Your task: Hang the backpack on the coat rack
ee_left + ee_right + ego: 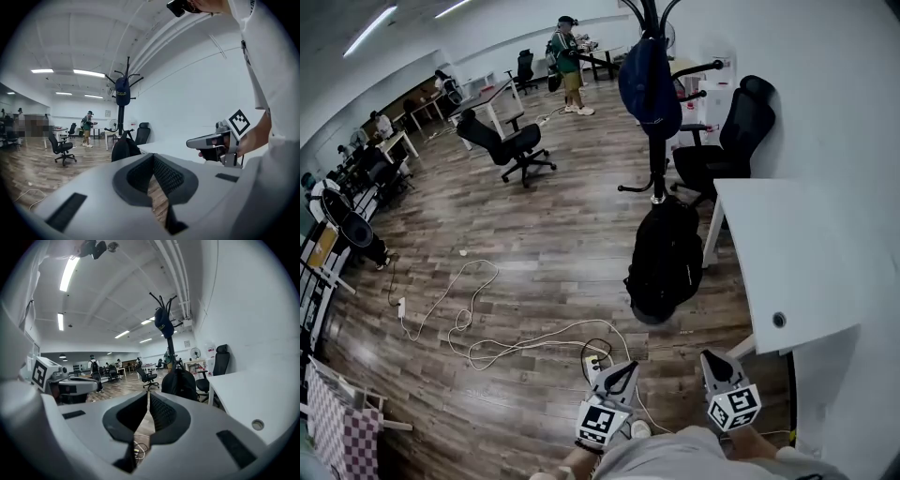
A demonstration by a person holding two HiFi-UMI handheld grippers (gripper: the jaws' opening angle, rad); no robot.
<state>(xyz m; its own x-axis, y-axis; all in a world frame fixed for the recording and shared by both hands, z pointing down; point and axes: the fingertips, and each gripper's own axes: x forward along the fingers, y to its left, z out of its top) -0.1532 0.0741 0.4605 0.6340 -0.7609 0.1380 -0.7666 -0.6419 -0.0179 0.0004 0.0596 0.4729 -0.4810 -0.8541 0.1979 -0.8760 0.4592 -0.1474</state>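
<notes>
Bright, even indoor light from ceiling tube lights (68, 273), blown out white; white wall (825, 84) slightly washed. Soft sheen on wood floor (534, 234), shadows faint. Black backpack (664, 258) reads as dark mass, little detail. Heavy fisheye bend in all views, black vignette corners in both gripper views, foreground near lens soft, far room sharp.

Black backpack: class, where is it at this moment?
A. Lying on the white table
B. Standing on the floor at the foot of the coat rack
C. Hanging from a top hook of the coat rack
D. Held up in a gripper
B: the black backpack stands on the wooden floor at the foot of the coat rack, beside the white table, not on it.
</notes>
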